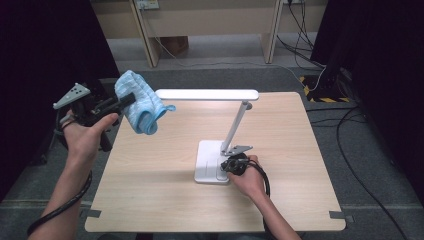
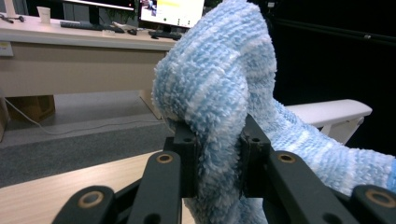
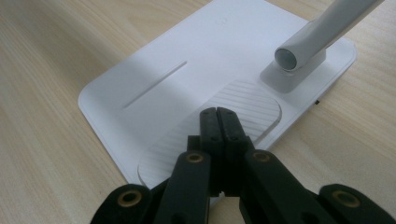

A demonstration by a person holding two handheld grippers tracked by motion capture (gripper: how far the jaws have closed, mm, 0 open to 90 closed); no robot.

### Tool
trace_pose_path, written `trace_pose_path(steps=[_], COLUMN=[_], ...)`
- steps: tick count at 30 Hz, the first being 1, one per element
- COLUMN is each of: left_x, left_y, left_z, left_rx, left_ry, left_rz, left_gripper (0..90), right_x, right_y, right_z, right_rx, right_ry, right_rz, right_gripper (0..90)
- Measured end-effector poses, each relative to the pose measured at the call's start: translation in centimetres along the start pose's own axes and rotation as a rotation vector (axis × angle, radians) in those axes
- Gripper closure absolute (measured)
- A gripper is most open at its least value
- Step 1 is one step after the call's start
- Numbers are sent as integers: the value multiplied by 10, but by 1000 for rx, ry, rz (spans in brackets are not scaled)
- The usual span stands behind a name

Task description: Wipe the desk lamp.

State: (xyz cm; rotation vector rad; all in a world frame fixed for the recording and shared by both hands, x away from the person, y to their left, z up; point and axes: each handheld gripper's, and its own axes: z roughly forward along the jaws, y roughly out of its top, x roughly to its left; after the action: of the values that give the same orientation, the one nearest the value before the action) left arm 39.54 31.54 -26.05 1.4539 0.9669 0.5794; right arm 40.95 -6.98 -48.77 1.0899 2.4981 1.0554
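Cloth (image 1: 140,102) hangs clamped in the left gripper (image 1: 127,99) above the desk's (image 1: 165,200) far-left edge; right gripper (image 1: 227,166), jaws together, presses the lamp (image 1: 210,160) base; near-left desk lies open.

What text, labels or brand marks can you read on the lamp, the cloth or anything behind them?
None readable.
Lamp base: plain white, no print visible.
Cloth: no tag visible.
Monitor on the desk behind: lit screen, content too blurred to read.
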Motion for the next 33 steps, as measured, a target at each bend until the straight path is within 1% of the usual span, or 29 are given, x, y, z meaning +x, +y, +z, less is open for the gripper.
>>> trace_pose_path(steps=[5,7,13,15,20,21,22,23,26,28,29,31,32,33], left_x=[-3,-4,-6,-8,-8,-7,-7,-6,-5,-4,-4,-3,-3,-1], left_y=[10,15,19,21,27,30,30,32,34,36,36,38,38,38], left_z=[1,4,10,12,11,9,9,9,10,12,13,17,18,22], left_rx=[-14,-18,-15,-21,-36,-41,-41,-39,-37,-33,-30,-18,-13,-5], left_ry=[3,8,13,16,29,44,44,58,68,80,90,122,135,157], left_rz=[17,24,34,38,48,59,59,67,69,79,87,117,123,131], left_gripper=[730,730,729,729,729,729,729,729,729,729,729,729,729,729], right_x=[0,0,0,0,0,0,0,0,0,0,1,1,1,0], right_y=[0,0,0,0,0,0,0,0,0,0,0,0,0,0], right_z=[0,0,0,0,0,0,0,0,0,0,0,0,0,0], right_rx=[-4,-3,-2,0,-1,-1,-1,0,0,-1,-1,-1,-1,-1], right_ry=[2,-1,-1,-2,-2,-2,-2,-3,-3,-4,-4,-4,-4,-4], right_rz=[-2,-3,-1,-5,-6,-7,-7,-8,-9,-8,-6,-6,-6,-6], right_gripper=[900,900,900,900,900,900,900,900,900,900,900,900,900,900])
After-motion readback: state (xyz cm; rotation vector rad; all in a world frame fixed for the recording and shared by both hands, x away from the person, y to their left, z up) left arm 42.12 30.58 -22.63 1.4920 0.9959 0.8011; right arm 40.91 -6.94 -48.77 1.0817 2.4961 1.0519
